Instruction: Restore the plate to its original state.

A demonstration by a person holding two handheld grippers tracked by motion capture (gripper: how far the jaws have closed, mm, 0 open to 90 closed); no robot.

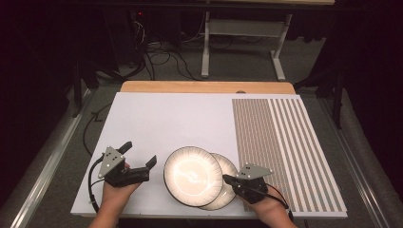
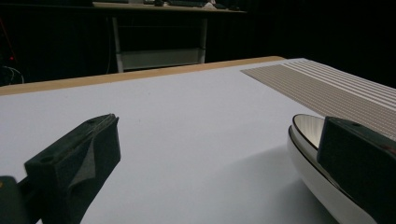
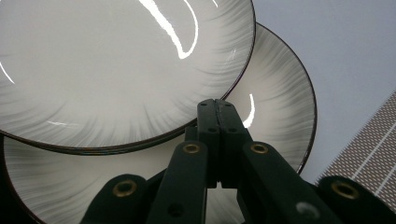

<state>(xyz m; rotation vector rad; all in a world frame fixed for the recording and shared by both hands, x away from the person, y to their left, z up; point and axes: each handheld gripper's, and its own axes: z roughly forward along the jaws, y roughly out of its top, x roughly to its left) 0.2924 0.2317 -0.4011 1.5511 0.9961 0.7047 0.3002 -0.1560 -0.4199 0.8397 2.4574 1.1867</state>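
Two white plates with dark rims and grey ribbed borders lie overlapped on the white board [image 1: 161,118]. The upper plate [image 1: 192,175] [image 3: 116,60] rests partly on the lower plate [image 1: 228,167] [image 3: 275,93]. My left gripper [image 1: 140,153] [image 2: 218,128] is open just left of the upper plate [image 2: 303,156], its right jaw close beside that rim. My right gripper [image 1: 225,179] [image 3: 217,105] is shut with nothing between its jaws. Its tip hangs over the lower plate, right at the upper plate's edge.
A striped brown and white mat [image 1: 280,142] [image 2: 327,88] covers the board's right part. A wooden table edge [image 1: 204,87] runs along the back. Beyond it, on the dark floor, stand a white table frame [image 1: 242,38] and loose cables [image 1: 161,59].
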